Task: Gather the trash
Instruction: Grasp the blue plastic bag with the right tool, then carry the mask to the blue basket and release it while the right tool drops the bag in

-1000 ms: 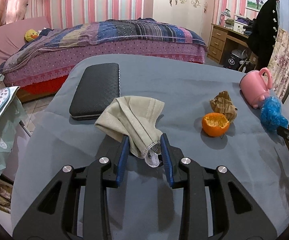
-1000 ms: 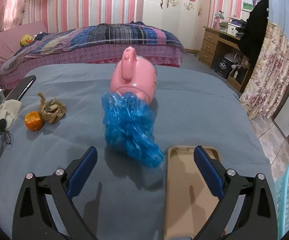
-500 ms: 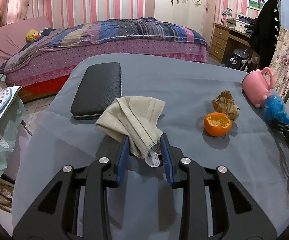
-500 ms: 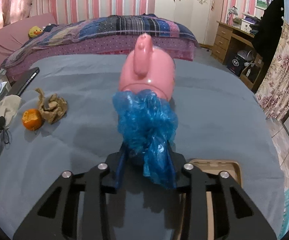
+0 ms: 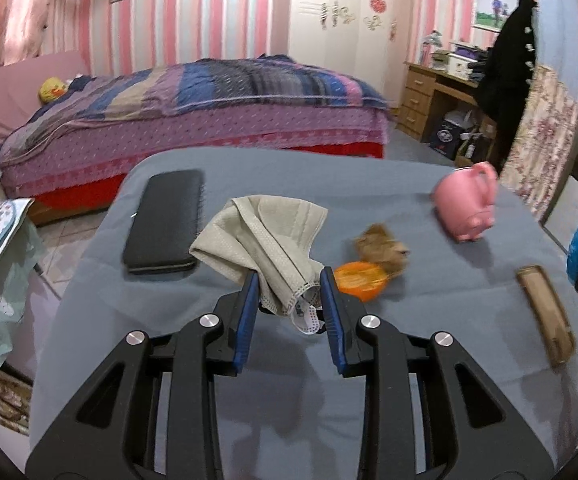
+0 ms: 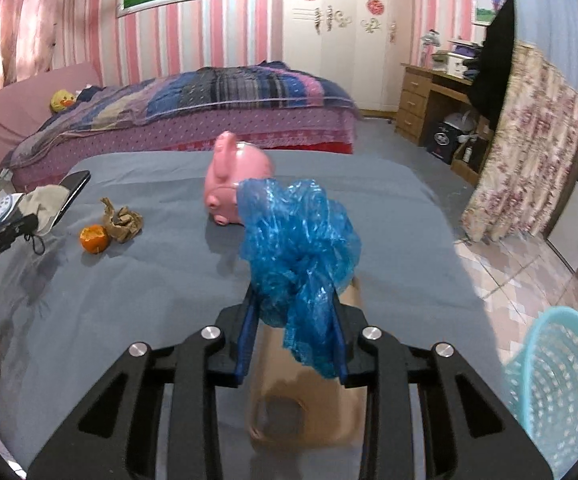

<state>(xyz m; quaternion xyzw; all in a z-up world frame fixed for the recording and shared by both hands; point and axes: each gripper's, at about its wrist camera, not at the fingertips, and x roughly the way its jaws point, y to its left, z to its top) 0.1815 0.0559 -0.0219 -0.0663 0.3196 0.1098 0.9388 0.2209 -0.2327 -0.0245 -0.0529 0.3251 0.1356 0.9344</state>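
holding: two bits of trash at once, one in each gripper, both lifted off the grey table (image 5: 429, 300)
left gripper (image 5: 289, 292): jaws narrowed down on a used face mask (image 5: 265, 236), pads pressing its bunched lower edge; ear loop dangles out below
right gripper (image 6: 295, 312): jaws have just been closing and the last stretch was small; now clamped on a crumpled blue plastic bag (image 6: 297, 248), which fills the gap and billows above the pads
mask handling: soft, limp, very light; folds flop sideways, so a pinch on the gathered edge is fine, no crush risk. Loop could snag on a finger at release
bag handling: thin film, nearly weightless, slippery and springy; I judge it could creep out of a loose pinch, so grip the dense wad low down, not the loose frill
still on table: orange peel half (image 6: 94, 238) touching a scrunched brown paper (image 6: 123, 224), left of centre in my right view
orange handling: looks moist, hollow, will squash; take it across the rim, gently
paper handling: light, stiff-ish crumple, grab anywhere
not trash, my guess: pink pig mug (image 6: 235, 184) on its side, black case (image 5: 165, 220), tan phone cover (image 6: 309, 400) under my right jaws
bin: light-blue mesh basket (image 6: 561, 384) on the floor, lower right, off the table edge
next: likely carry both loads to the basket; bag first, it is nearer
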